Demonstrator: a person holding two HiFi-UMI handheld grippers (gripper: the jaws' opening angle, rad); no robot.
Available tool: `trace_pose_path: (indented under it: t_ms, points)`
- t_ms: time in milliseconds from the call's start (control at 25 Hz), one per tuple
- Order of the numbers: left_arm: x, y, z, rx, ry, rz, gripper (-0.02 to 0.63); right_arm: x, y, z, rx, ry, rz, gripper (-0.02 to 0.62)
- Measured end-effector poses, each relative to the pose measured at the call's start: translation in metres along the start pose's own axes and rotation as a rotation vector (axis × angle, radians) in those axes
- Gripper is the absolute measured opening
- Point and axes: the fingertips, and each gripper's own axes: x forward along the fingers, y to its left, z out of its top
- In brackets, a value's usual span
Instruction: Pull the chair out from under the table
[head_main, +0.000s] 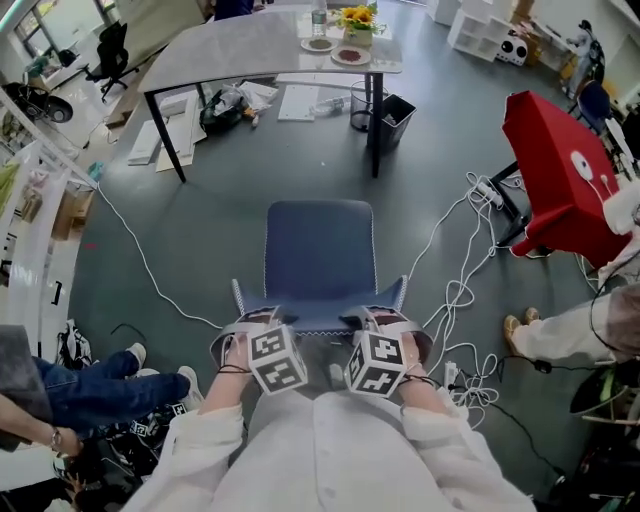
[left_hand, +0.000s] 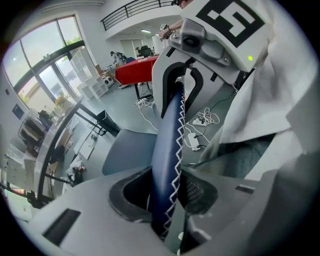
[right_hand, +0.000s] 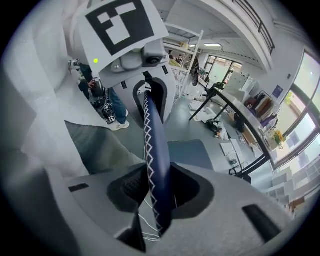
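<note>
The blue chair (head_main: 318, 255) stands on the grey floor, clear of the grey table (head_main: 262, 52), its seat facing the table and its backrest nearest me. The backrest's top edge (head_main: 320, 318), blue with white zigzag stitching, is gripped at both ends. My left gripper (head_main: 262, 322) is shut on the backrest edge (left_hand: 167, 150) at its left. My right gripper (head_main: 368, 320) is shut on the same edge (right_hand: 156, 165) at its right. In each gripper view the other gripper (left_hand: 180, 75) (right_hand: 145, 95) shows farther along the edge.
White cables (head_main: 462, 280) and a power strip lie on the floor right of the chair. A red cloth-covered stand (head_main: 560, 180) is at the right. A black bin (head_main: 392, 120) stands by the table leg. A person's jeans and shoes (head_main: 100, 385) are at the lower left.
</note>
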Motion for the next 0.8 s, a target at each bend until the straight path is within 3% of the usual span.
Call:
trace_pose_path:
  t_ms: [440, 800]
  points:
    - [-0.01, -0.076, -0.002, -0.006, 0.022, -0.049, 0.124, -0.023, 0.072, -0.013, 0.036, 0.016, 0.075, 0.098]
    - [-0.015, -0.089, -0.007, -0.009, 0.02, -0.086, 0.125, -0.027, 0.086, -0.01, 0.045, 0.009, 0.117, 0.1]
